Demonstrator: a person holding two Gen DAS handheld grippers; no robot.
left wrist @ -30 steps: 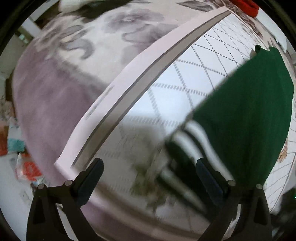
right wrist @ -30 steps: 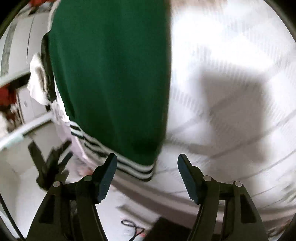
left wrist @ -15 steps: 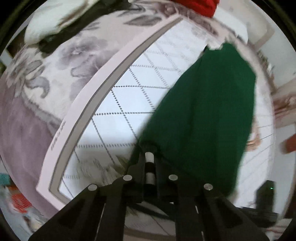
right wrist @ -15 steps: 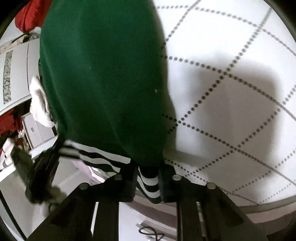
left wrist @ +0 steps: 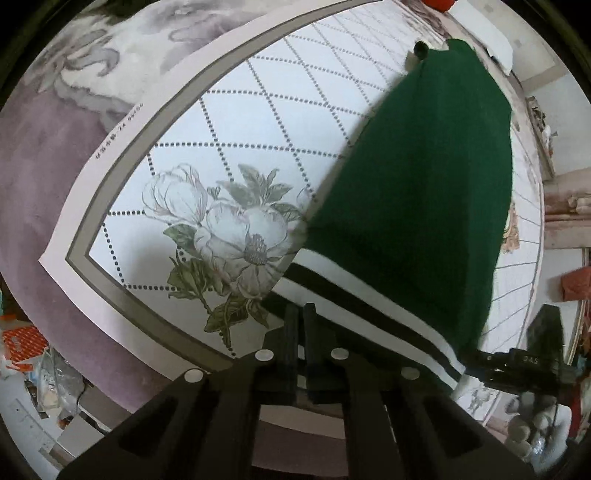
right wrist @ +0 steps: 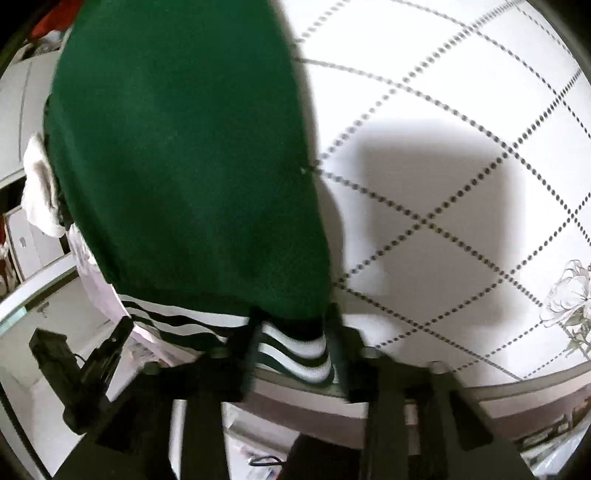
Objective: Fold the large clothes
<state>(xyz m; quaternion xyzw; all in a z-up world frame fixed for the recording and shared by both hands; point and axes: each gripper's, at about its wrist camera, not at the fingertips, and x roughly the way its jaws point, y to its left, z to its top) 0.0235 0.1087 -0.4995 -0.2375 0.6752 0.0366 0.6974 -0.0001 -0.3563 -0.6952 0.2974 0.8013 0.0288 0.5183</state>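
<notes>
A dark green garment with a white-and-black striped hem lies stretched on a white quilted bedcover. My left gripper is shut on the hem's left corner. In the right wrist view the same garment fills the upper left. My right gripper holds the striped hem's right corner between its fingers, which stand a little apart around the bunched fabric. The other gripper shows at lower left.
The bedcover has a grey border, a printed flower and a purple blanket beyond its edge. Red cloth lies at the far end. Clutter lies on the floor. A white cloth hangs at left.
Both grippers were open a second ago and closed on the hem's two corners. Since then they have drawn the hem back toward the bed's near edge, and the right fingers now look slightly wider.
</notes>
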